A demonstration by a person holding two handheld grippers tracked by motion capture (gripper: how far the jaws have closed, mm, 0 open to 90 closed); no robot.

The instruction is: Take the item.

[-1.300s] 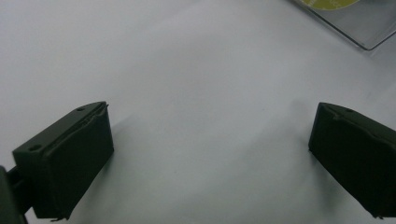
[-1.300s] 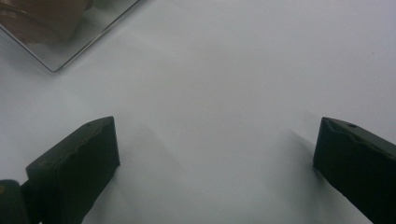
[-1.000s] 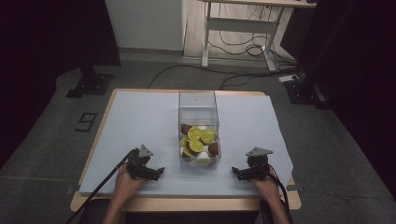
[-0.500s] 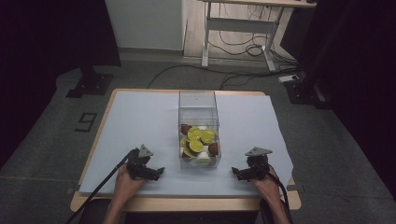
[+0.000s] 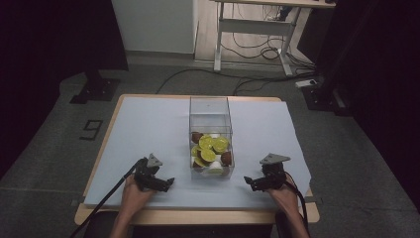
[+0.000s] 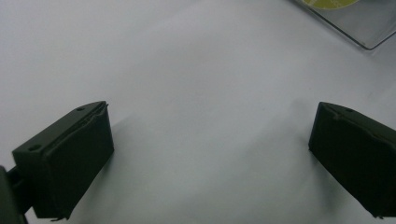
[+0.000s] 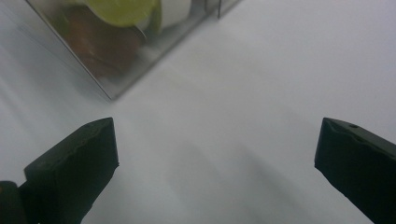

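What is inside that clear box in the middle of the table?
The clear box holds yellow-green round slices, brown pieces and something white at the near end. Whatever lies beneath that pile is covered. The far half looks bare.

One camera overhead, one riding each hand-held gripper.
The high view looks forward and down on the counter [image 5: 148, 129]; both gripper views skim it closely, sharing the clear box [image 5: 210, 136] toward 12 o'clock.

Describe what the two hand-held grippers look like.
Each is a black tool with two blocky, flat-faced black jaws. The left hand-held gripper and right hand-held gripper each carry a grey three-cornered plate on top and trail a black cable. The forearms show no sleeves.
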